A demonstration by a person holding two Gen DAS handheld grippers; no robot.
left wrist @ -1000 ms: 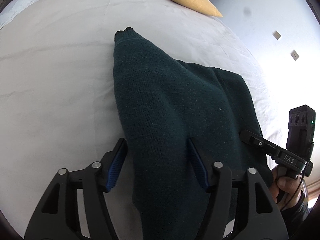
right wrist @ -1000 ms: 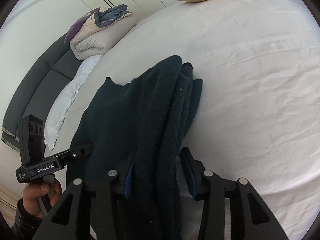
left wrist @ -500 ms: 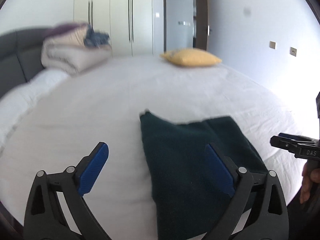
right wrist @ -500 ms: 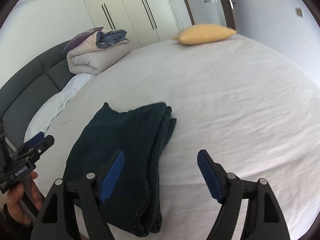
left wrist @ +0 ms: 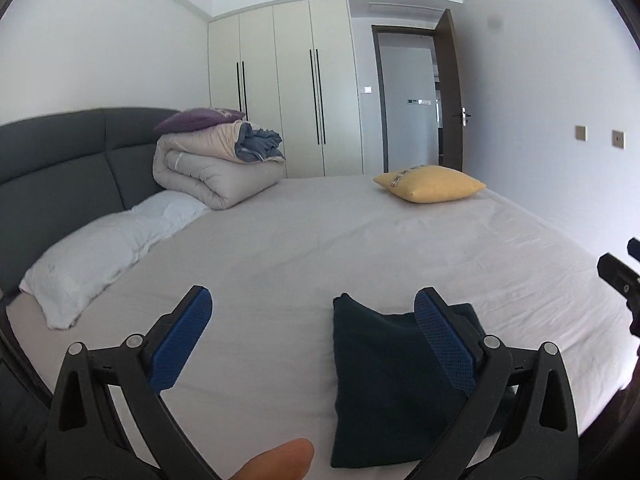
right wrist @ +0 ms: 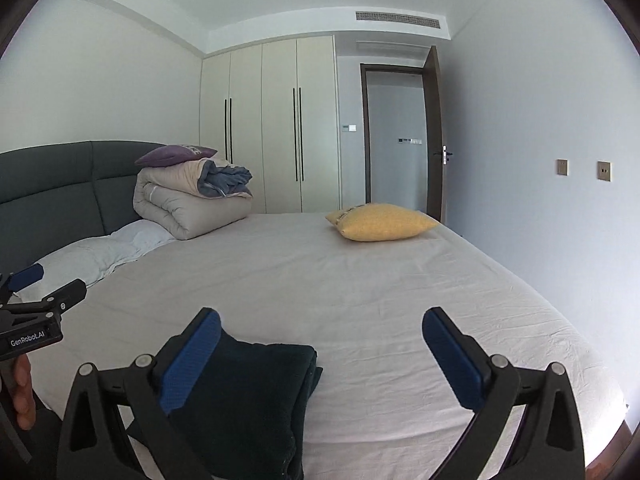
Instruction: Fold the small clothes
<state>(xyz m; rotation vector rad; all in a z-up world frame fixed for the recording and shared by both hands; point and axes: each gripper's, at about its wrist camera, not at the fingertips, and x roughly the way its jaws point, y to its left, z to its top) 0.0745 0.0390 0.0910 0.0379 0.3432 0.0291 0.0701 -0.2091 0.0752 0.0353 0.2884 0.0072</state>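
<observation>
at nine o'clock the left gripper [left wrist: 312, 316] is opening wide, its jaws empty. the folded dark green sweater [left wrist: 384, 380] lies flat on the white bed [left wrist: 360, 240] at six o'clock. at three o'clock the right gripper [right wrist: 320, 336] is opening wide too, empty.

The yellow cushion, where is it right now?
In both views the yellow cushion lies at the far side of the bed, before the open door.

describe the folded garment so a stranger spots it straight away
Start at the big bed with the white sheet and grey headboard. On its near edge, far from the yellow cushion, lies the dark green knitted garment, folded flat: the only dark item on the sheet.
</observation>
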